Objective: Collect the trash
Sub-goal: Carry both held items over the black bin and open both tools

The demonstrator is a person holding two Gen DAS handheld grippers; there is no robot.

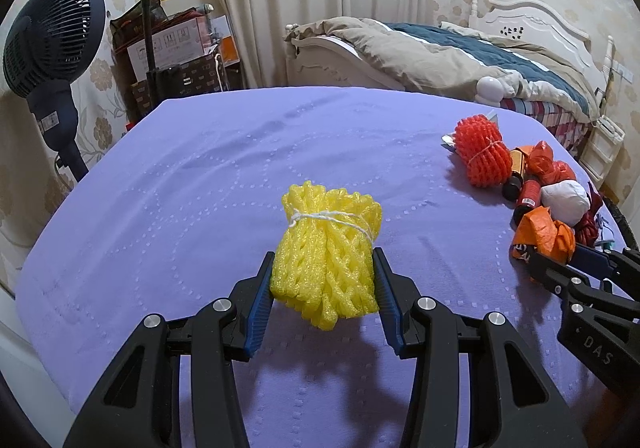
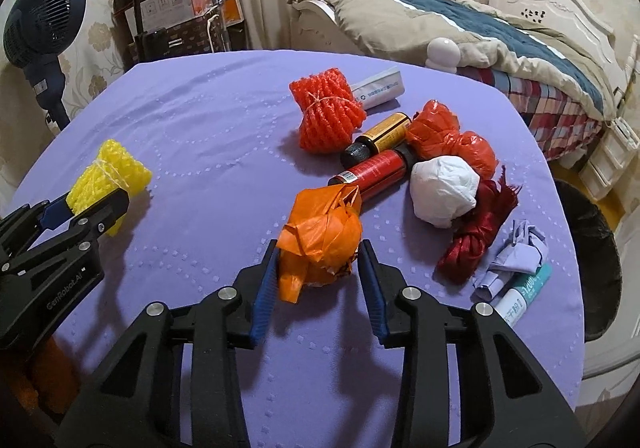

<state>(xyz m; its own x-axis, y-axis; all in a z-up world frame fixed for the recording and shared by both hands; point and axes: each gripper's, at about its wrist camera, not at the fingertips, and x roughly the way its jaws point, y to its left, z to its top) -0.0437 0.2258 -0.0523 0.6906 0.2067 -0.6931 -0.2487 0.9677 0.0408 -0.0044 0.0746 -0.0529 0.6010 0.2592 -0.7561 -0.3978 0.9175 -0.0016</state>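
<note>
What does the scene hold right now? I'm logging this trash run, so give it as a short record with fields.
surface: purple table
left gripper: fingers either side of the yellow net, touching it
right gripper: fingers around the orange bag
pile: red net, two bottles, white wad
bin: dark, beside the table's right edge

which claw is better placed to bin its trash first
Right. The right claw straddles the orange bag close to the black bin; the left claw, around the yellow net, sits farther away.
</note>
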